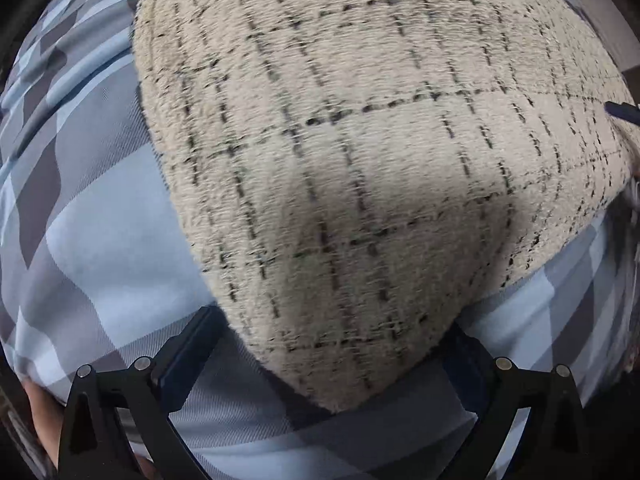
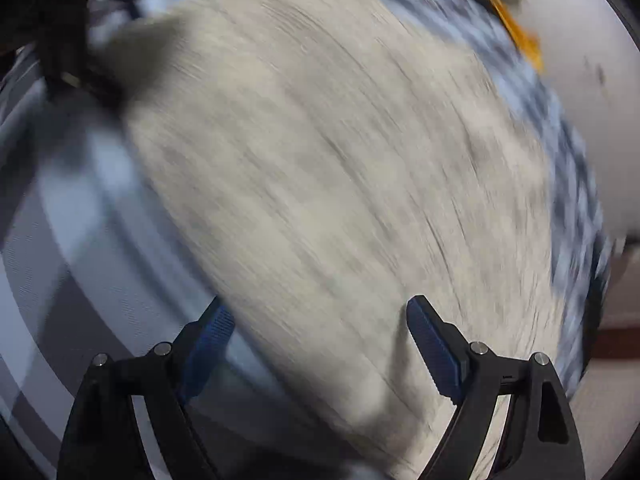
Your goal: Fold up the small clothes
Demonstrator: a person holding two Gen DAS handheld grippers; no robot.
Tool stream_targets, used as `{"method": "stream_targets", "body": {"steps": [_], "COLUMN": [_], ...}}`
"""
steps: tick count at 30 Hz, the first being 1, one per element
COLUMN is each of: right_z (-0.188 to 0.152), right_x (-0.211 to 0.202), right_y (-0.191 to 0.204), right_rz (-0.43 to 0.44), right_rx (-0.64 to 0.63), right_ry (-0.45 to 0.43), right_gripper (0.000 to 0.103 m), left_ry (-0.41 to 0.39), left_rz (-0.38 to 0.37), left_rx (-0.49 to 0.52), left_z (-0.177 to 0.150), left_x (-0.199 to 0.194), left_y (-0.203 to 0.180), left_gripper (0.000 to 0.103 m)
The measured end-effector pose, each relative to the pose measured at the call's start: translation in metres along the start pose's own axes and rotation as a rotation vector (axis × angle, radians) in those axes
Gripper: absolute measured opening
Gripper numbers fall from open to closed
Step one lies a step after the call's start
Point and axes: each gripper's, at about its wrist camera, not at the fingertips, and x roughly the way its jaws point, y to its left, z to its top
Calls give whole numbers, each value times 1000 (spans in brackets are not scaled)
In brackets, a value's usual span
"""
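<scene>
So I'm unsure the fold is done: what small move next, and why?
Probably lower the left tongs and close on the cream checked garment. Both tongs stand open, right tongs too, and its near corner lies between the left pads on the blue checked sheet.

Under everything I see a bedsheet [image 1: 100, 240] in a blue, pale blue and grey check, spread out and filling the left and near side of the left wrist view. In the right wrist view the same sheet shows on the left, badly smeared by blur. At the far right there is a white wall [image 2: 592, 120], and an orange item [image 2: 520, 36] lies near the sheet's far right edge; I cannot tell what it is.
</scene>
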Motion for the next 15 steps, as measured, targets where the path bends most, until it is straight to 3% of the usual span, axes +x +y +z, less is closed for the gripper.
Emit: {"method": "stream_targets", "body": {"steps": [2,5,7,9,12,15], "right_z": [-38,-96,-128,-146,-146,-125], "right_x": [17,29,24,13,-3,-18], "right_y": [-50,-119,-157,-178,-194,-209], "right_rz": [-34,-8,93,132,215,445], "right_rx": [95,248,375,469,527,597], "right_ry": [113,249,293,302,259,191], "right_gripper": [85,85,87,87,87,88], "left_ry": [10,45,82,118,112,61], "left_rz": [2,30,65,93,72,115], "left_rx": [-6,-12,-37,-72,-126,-115], "left_z": [13,15,27,23,37,40], "left_x": [2,7,6,2,-18,-49], "left_y": [10,33,36,54,72,84], "left_gripper": [103,103,103,103,103,103]}}
